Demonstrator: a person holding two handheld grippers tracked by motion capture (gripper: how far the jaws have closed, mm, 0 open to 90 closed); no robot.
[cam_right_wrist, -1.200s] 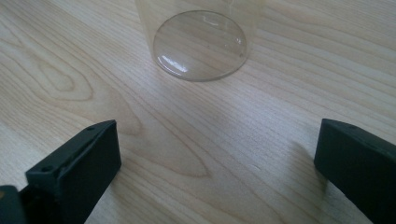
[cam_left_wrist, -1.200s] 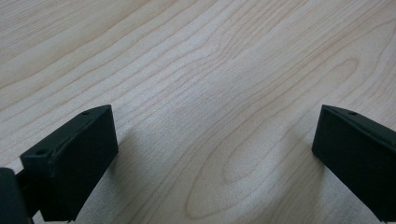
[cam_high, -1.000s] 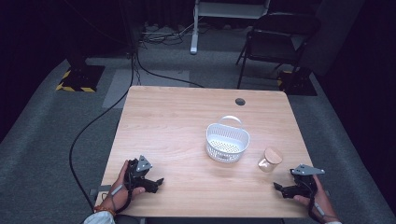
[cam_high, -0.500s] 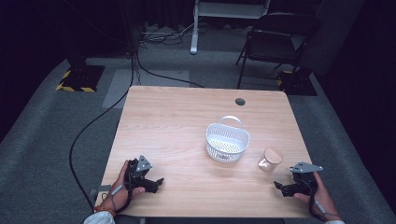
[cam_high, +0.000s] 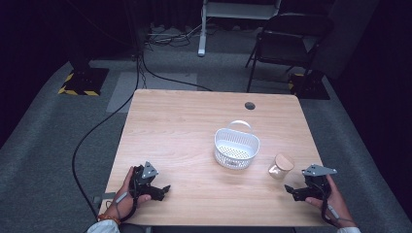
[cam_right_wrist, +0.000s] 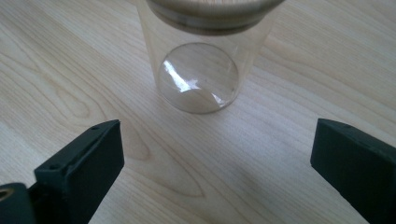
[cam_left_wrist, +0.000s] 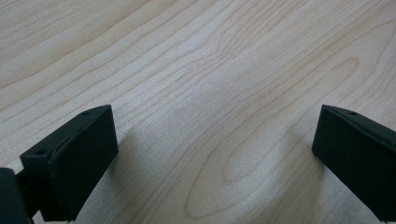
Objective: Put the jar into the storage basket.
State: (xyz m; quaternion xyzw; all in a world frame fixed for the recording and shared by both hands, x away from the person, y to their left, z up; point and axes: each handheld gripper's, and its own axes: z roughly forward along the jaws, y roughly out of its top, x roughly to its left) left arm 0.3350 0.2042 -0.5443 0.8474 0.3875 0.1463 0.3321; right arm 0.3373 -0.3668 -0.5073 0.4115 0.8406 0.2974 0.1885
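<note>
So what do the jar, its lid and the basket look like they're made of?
Jar: clear glass or plastic, see-through with glossy glints. Lid: pale, matte, probably wood or bamboo. Basket: white, likely moulded plastic, with a perforated floor and a thin handle.

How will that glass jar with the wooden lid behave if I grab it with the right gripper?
The glass jar looks empty, so probably light. Its clear smooth wall may slip and is likely fragile. The wooden lid might lift off.

The glass jar has its wooden lid cut off at the top edge.
</note>
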